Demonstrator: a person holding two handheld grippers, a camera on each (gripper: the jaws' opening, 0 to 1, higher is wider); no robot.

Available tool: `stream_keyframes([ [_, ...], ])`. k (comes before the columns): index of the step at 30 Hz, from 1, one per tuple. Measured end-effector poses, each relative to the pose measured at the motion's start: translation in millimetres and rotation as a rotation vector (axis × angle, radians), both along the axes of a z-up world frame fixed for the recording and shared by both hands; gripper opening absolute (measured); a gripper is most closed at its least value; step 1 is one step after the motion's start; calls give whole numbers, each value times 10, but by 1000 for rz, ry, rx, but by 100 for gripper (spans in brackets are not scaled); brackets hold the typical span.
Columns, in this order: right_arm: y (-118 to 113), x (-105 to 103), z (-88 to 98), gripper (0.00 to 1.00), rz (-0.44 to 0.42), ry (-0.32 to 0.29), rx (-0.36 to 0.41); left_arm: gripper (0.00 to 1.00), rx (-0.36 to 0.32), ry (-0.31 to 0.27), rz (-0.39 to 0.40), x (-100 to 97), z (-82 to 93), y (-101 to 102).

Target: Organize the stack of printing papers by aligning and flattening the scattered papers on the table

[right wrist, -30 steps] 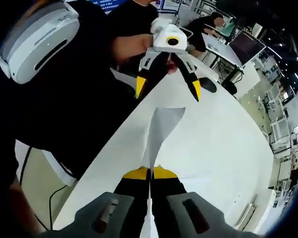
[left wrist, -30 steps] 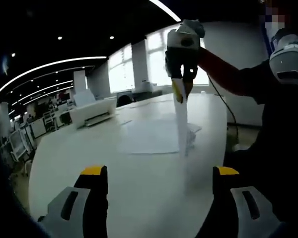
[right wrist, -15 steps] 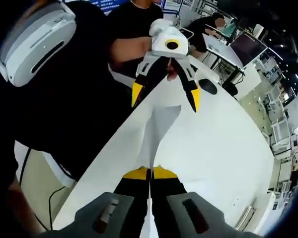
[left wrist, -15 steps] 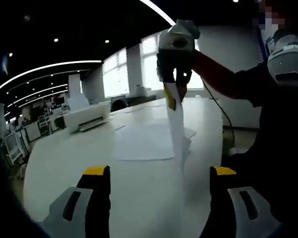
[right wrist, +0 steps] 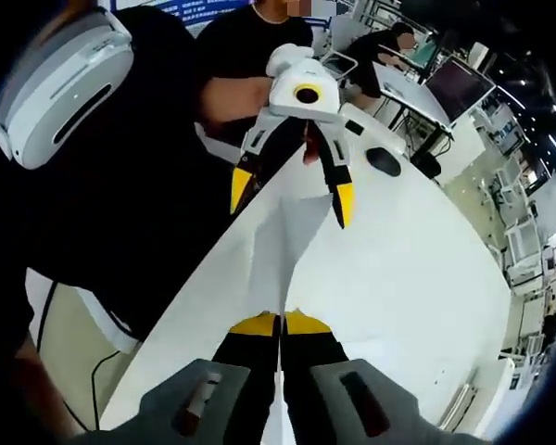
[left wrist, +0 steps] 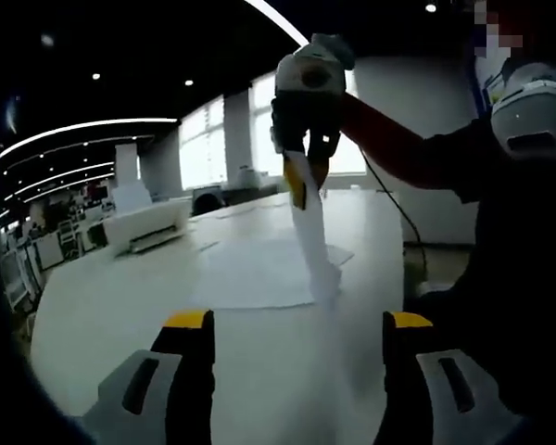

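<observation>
Change vs 1 s ago: in left gripper view the right gripper (left wrist: 301, 181) sits further left & a bit higher, the sheet it holds hangs more slanted; in right gripper view the left gripper (right wrist: 290, 197) looms nearer & lower over the table.
Right gripper: jaws pressed together on the top edge of one sheet of paper (left wrist: 311, 243); in its own view (right wrist: 280, 324) the yellow tips meet w/ the sheet edge-on btwn them.
Held sheet: hangs down from the tips, lower end at/near the table, by the near right corner of the paper stack (left wrist: 255, 274); can't tell if it touches.
Left gripper: jaws spread wide apart, nothing btwn them (left wrist: 296, 324); hovers above the table, apart from the papers.
Paper stack: lies flat on the white table (left wrist: 111, 306), mid-table, edges not squared, a corner sticking out on the right.
Printer (left wrist: 148, 225): white, far left on the table, well apart from the stack.
Black mouse-like obj (right wrist: 384, 161): on the table beyond the left gripper.
Person: dark top, red sleeve (left wrist: 389, 148) behind the right gripper, white headset (right wrist: 60, 79).
</observation>
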State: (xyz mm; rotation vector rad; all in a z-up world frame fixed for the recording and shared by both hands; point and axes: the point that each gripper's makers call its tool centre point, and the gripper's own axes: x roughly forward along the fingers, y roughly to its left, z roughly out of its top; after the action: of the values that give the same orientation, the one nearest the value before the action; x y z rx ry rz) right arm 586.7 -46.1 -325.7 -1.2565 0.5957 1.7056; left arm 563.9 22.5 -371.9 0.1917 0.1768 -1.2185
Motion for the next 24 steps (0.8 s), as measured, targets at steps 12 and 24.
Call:
stream_keyframes([
  [12,42,44,21,0,-13,-1,9,75,5,22,-30,45,-76,-136],
  [24,90,79,72,0,-16,-7,21,73,-12,41,-42,82,-129,-198],
])
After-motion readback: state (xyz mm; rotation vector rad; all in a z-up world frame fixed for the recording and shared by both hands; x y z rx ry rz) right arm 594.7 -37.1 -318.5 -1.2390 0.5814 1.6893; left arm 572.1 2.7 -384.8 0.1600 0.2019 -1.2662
